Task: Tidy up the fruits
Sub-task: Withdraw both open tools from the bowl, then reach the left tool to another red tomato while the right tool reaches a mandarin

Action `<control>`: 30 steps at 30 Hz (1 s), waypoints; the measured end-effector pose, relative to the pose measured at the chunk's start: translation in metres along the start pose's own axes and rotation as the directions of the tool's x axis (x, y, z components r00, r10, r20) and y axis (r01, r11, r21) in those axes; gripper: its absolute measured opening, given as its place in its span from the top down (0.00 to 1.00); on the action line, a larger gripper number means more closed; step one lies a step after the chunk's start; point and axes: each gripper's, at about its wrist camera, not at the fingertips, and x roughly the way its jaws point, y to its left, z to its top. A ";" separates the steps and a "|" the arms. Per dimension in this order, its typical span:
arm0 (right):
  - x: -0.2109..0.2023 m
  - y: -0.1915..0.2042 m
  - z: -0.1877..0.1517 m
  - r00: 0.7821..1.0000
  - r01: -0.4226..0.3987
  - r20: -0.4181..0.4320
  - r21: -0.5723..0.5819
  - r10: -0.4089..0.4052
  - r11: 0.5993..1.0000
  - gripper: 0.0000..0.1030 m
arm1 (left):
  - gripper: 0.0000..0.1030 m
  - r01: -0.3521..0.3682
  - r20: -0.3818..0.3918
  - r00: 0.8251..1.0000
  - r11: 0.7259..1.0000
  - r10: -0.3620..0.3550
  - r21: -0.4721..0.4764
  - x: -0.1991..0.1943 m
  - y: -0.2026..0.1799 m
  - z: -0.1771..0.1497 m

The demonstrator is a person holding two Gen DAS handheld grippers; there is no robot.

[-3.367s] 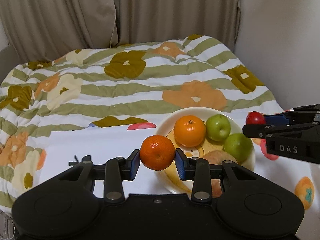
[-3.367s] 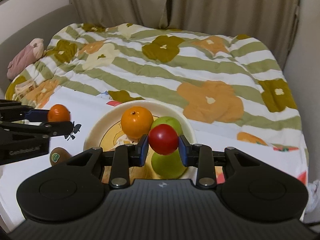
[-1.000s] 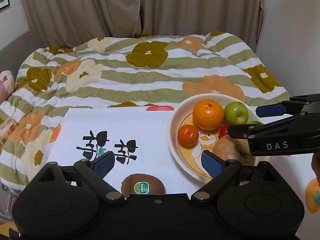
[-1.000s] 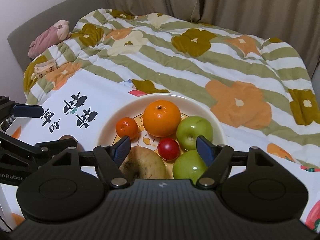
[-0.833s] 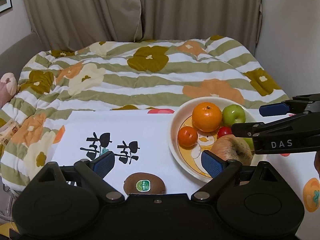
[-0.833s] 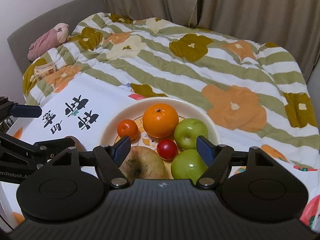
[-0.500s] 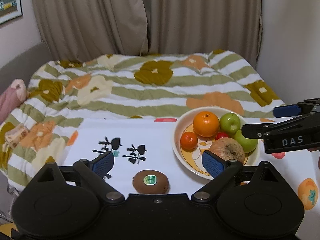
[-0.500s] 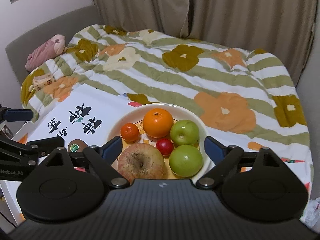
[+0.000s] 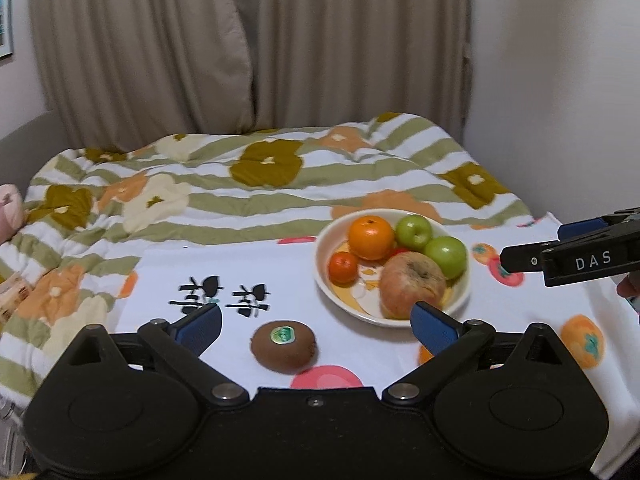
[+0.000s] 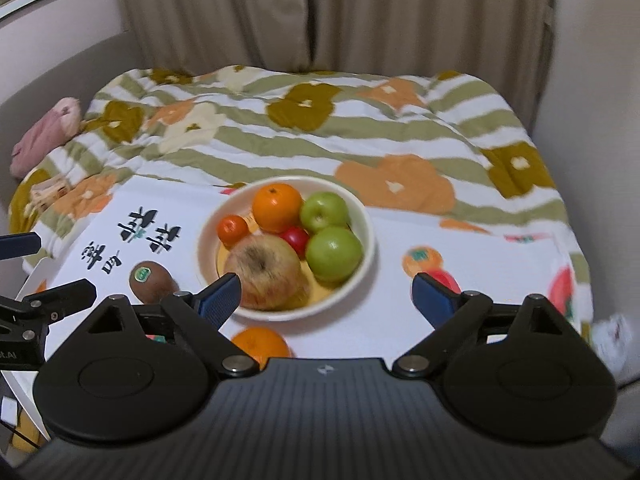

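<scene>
A cream bowl (image 9: 320, 264) (image 10: 368, 236) on the white cloth holds an orange (image 9: 371, 237), a small mandarin (image 9: 343, 267), two green apples (image 10: 334, 254), a small red fruit (image 10: 296, 238) and a big reddish apple (image 9: 412, 290). A kiwi (image 9: 284, 346) (image 10: 151, 277) lies on the cloth left of the bowl. My left gripper (image 9: 316, 326) hangs above the kiwi, its jaws opening; the kiwi shows in the gap, untouched. My right gripper (image 10: 326, 296) stands open and empty, short of the bowl's near rim.
A floral striped quilt (image 9: 248, 184) covers the bed behind the cloth, with curtains (image 9: 248, 48) and a wall beyond. A pink soft toy (image 10: 44, 136) lies at the far left. An orange round shape (image 10: 260, 344) shows near the right gripper's body; print or fruit, I cannot tell.
Both grippers have let go of the mandarin and the red fruit, which now lie in the bowl. Both have drawn back and up, and their jaws have widened.
</scene>
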 end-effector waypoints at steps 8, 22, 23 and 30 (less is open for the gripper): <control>-0.016 0.003 -0.040 0.994 0.104 -0.036 0.091 -0.102 0.990 0.00 | 0.01 0.141 -0.031 0.990 0.982 -0.138 0.129 0.007 -0.023 -0.023; -0.017 -0.009 -0.087 0.991 0.130 -0.053 0.211 -0.121 0.969 0.00 | 0.16 0.363 -0.176 0.931 0.870 -0.320 0.335 0.036 -0.073 -0.061; -0.016 -0.009 -0.089 0.992 0.126 -0.056 0.212 -0.117 0.969 0.00 | 0.20 0.368 -0.184 0.929 0.864 -0.322 0.345 0.039 -0.075 -0.063; 0.001 -0.002 -0.100 0.993 0.098 -0.079 0.195 -0.084 0.976 0.01 | 0.42 0.388 -0.257 0.917 0.839 -0.307 0.383 0.065 -0.084 -0.073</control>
